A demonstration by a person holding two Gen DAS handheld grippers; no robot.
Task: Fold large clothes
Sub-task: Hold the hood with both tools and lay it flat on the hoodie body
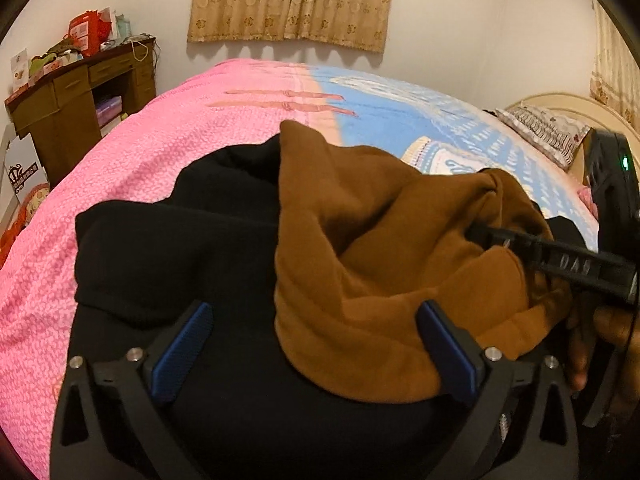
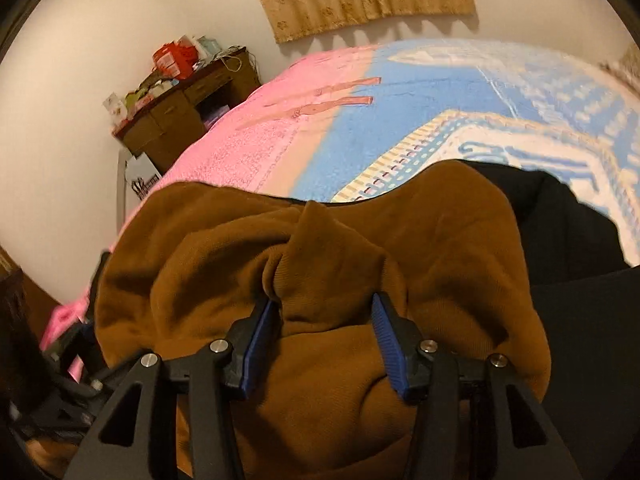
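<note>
A brown fleece garment (image 1: 380,240) lies bunched on top of a black garment (image 1: 180,248) on a bed with a pink and blue blanket (image 1: 160,140). My left gripper (image 1: 318,344) is wide open just above both garments, with the brown edge and black cloth under its gap. My right gripper (image 2: 324,336) stands half open low over the brown garment (image 2: 440,240). A raised brown fold sits between its blue pads (image 2: 260,332), loose rather than pinched. In the left wrist view, its black fingers (image 1: 560,264) reach into the brown cloth from the right. The black garment (image 2: 580,240) shows to the right.
A cluttered wooden desk (image 1: 80,96) stands against the wall left of the bed. A patterned pillow (image 1: 544,128) lies by the cream headboard at the far right. Curtains (image 1: 292,0) hang on the back wall. A hand (image 1: 580,360) holds the right gripper.
</note>
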